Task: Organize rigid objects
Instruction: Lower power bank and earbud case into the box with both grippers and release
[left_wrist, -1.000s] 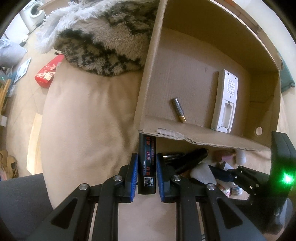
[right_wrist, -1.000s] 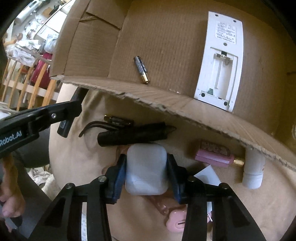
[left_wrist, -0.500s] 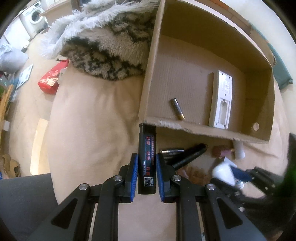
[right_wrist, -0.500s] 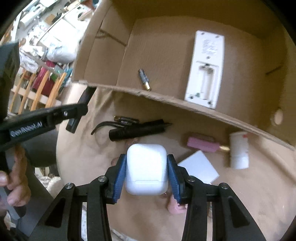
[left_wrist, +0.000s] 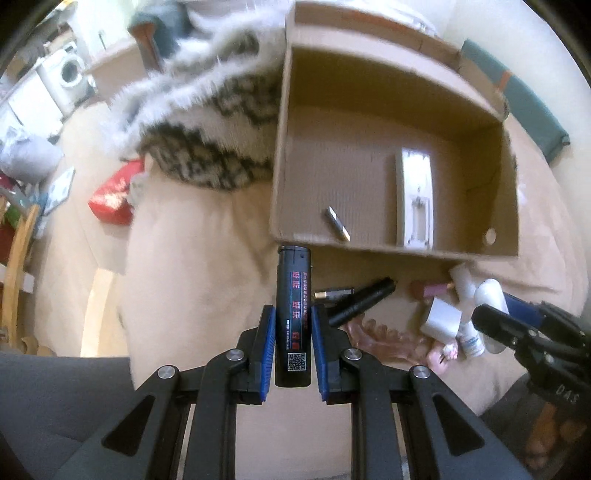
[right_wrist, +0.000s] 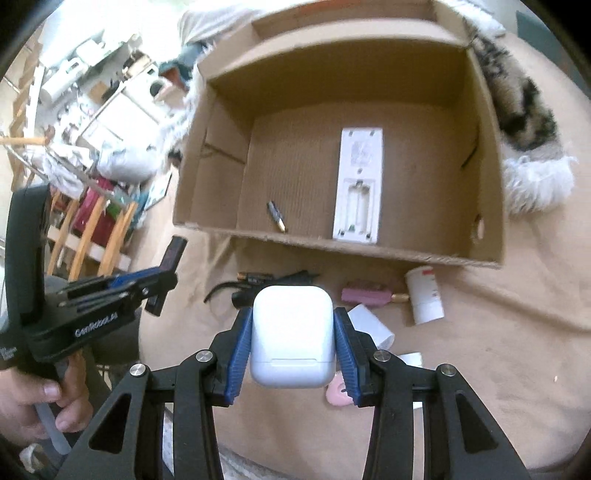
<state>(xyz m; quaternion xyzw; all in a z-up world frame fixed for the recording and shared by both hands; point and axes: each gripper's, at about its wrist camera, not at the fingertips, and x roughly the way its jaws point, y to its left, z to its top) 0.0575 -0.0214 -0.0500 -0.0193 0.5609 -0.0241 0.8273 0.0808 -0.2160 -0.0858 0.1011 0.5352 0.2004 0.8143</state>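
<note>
2 items gripped, box barely filled

Left wrist: left gripper (left_wrist: 293, 345) clamps a black lighter (left_wrist: 293, 314) near the cardboard box (left_wrist: 476, 107), holding 1 battery (left_wrist: 338, 229) and 1 remote (left_wrist: 413, 199).
Right wrist: right gripper (right_wrist: 291, 354) pinches a white earbud case (right_wrist: 291, 336); several items remain outside.

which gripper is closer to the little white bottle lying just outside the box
Right. The right gripper, clamped on the white case, sits just short of the white bottle. The left gripper, holding the black lighter, is farther off to the side.
</note>
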